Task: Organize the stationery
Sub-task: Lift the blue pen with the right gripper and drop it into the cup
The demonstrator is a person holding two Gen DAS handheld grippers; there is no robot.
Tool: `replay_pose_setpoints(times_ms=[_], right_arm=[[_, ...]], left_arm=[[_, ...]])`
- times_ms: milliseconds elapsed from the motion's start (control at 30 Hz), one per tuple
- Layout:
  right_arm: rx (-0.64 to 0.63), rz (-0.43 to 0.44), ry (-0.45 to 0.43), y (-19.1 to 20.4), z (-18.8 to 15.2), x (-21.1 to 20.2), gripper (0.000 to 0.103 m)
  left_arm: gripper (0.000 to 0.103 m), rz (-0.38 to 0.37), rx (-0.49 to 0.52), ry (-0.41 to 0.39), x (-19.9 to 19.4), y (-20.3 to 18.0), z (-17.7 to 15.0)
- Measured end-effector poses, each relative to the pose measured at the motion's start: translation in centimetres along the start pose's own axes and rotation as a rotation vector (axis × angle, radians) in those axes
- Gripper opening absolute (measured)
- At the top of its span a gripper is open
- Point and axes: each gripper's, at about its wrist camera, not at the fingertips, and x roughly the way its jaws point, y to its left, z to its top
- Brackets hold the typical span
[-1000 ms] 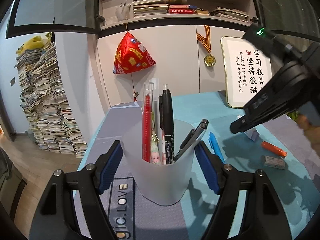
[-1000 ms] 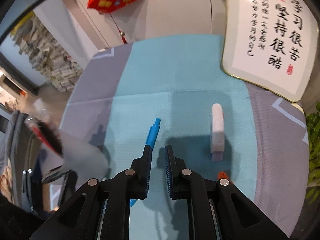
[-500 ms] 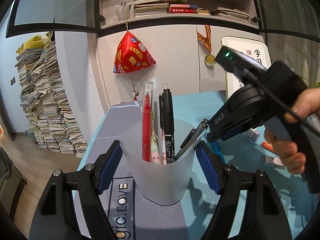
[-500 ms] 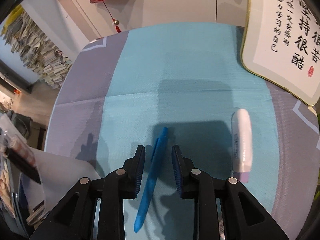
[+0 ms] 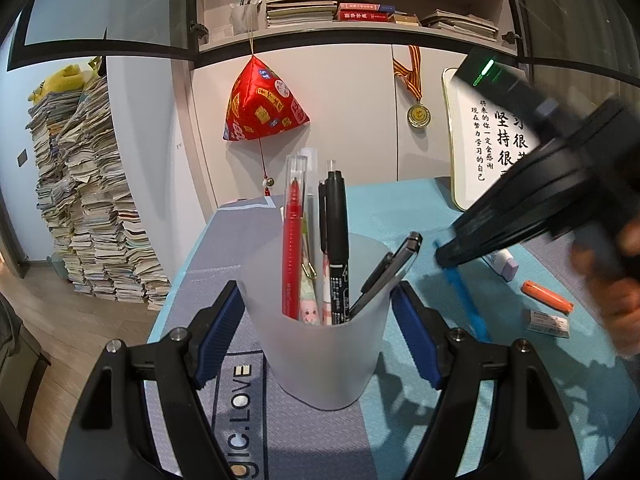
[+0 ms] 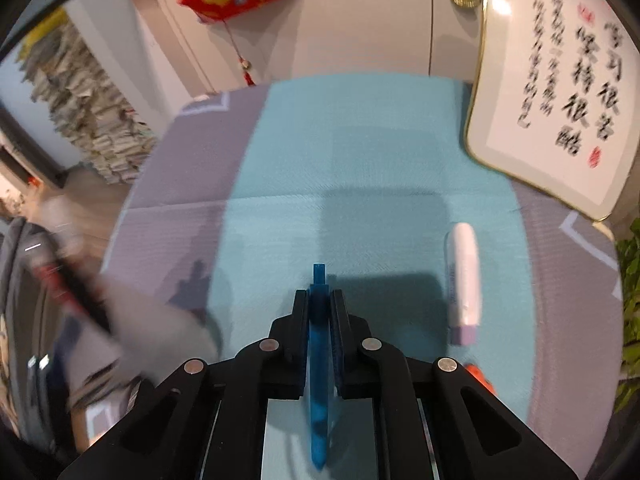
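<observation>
A frosted white pen cup (image 5: 320,320) holding a red pen, black pens and others stands on the mat between the fingers of my left gripper (image 5: 320,320), whose blue pads press its sides. A blue pen (image 6: 319,344) lies on the teal mat; it also shows in the left wrist view (image 5: 464,296). My right gripper (image 6: 319,300) is closed on the blue pen near its front end, seen in the left wrist view (image 5: 444,258) to the right of the cup. The cup (image 6: 160,340) is blurred at the left of the right wrist view.
A white-and-lilac correction tape (image 6: 463,276) lies right of the blue pen. An orange marker (image 5: 548,295) and a white eraser (image 5: 546,318) lie further right. A framed calligraphy board (image 6: 556,92) leans at the back right. The table edge drops off to the left.
My right gripper moved over the blue pen, lowered, and its jaws closed on it. My left gripper and the cup stayed still.
</observation>
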Motion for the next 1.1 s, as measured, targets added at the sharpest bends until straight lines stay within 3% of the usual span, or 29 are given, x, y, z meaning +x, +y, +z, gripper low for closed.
replay_pose_setpoints(times_ms=[400, 600, 800, 1100], right_arm=[[-0.099, 0.127, -0.308, 3.3, -1.2, -14.6, 0.011], [-0.162, 0.148, -0.401, 6.4, -0.2, -18.5, 0.011], [-0.227, 0.180, -0.397, 9.1, -0.4, -18.8, 0.011], [-0.240, 0.178, -0.261, 9.8, -0.7, -13.5, 0.011]], left_arm=[[0.075, -0.006, -0.007, 0.001, 0.1, 0.0, 0.0], [0.075, -0.011, -0.010, 0.005, 0.2, 0.0, 0.1], [0.075, -0.011, -0.010, 0.005, 0.2, 0.0, 0.1], [0.075, -0.011, -0.010, 0.005, 0.2, 0.0, 0.1]])
